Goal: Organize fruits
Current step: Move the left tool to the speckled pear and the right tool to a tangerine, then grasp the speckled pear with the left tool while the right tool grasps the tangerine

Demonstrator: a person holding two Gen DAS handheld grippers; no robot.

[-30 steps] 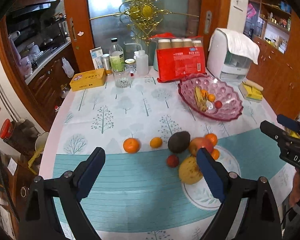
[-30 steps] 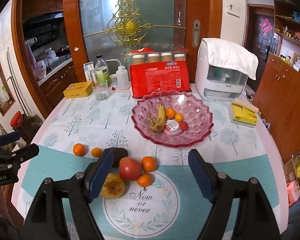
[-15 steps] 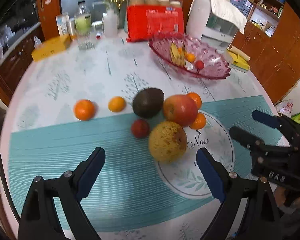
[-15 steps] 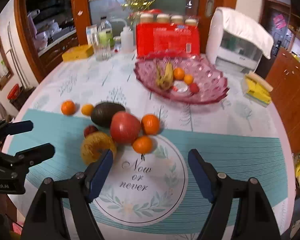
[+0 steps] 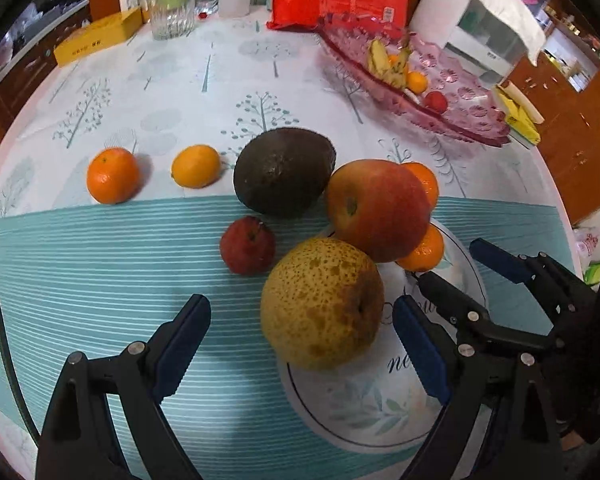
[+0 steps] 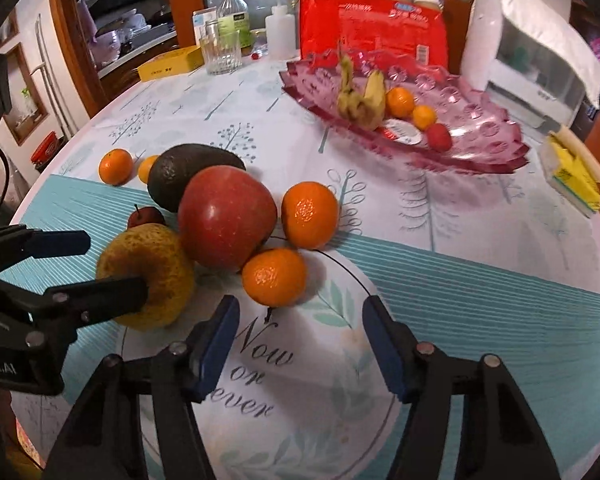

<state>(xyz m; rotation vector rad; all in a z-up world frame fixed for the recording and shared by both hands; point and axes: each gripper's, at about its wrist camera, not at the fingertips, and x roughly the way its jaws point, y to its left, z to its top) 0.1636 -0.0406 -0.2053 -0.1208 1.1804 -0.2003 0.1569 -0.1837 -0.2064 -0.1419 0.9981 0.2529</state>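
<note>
A cluster of fruit lies on the table. A yellow speckled pear (image 5: 322,304) (image 6: 148,276), a red apple (image 5: 378,210) (image 6: 226,216), a dark avocado (image 5: 284,172) (image 6: 188,172), a small red fruit (image 5: 247,245) and several oranges (image 6: 274,276). My left gripper (image 5: 302,340) is open, its fingers either side of the pear's near end. My right gripper (image 6: 296,344) is open just in front of the nearest orange. A pink glass bowl (image 6: 480,136) (image 5: 472,112) at the back right holds a banana, small oranges and a red fruit.
Two oranges (image 5: 112,176) lie apart at the left. Behind stand a red package (image 6: 372,28), a glass (image 6: 220,52), bottles, a yellow box (image 5: 98,42) and a white appliance (image 6: 536,48). A yellow sponge (image 6: 572,172) sits near the right edge.
Both grippers have moved down and forward toward the fruit cluster; the left now brackets the pear, the right has closed in on the nearest orange. Both stay open.
</note>
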